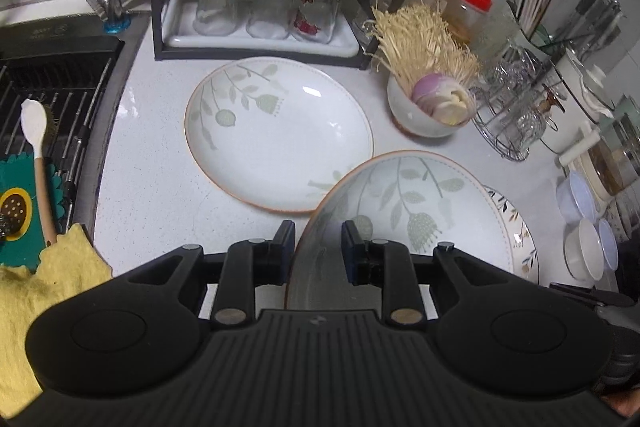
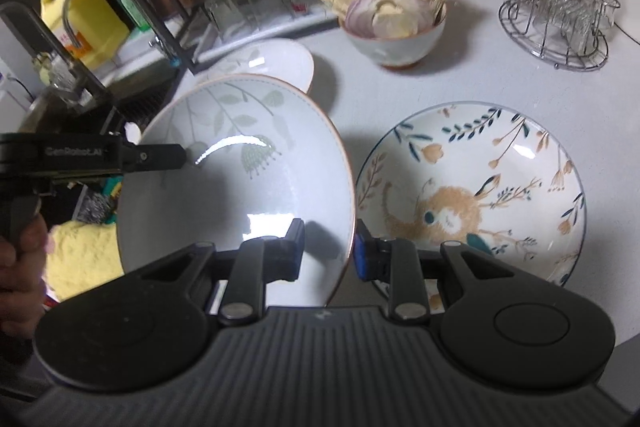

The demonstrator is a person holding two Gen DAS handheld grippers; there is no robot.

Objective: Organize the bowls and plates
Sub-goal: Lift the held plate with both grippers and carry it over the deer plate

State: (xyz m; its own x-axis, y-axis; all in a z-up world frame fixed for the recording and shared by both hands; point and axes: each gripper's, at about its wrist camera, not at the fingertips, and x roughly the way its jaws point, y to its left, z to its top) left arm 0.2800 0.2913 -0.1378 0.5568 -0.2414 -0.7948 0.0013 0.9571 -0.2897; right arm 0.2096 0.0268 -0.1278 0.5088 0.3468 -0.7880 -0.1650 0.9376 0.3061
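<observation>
Left gripper (image 1: 318,247) and right gripper (image 2: 329,247) each pinching the rim of a leaf-patterned plate (image 2: 240,179). Held tilted above the white counter (image 1: 160,195), beside a matching plate (image 1: 280,135) and a rabbit plate (image 2: 472,195).

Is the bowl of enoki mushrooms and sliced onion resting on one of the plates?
No, the bowl stands on the bare counter, apart from every plate.

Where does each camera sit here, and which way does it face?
Left wrist: on the left gripper, angled down at the counter; its fingers pinch the held leaf plate.
Right wrist: on the right gripper, angled down; it grips the same plate's opposite rim, with a hand at the left edge.
Shared: held leaf plate, second leaf plate, rabbit plate, onion bowl.
</observation>
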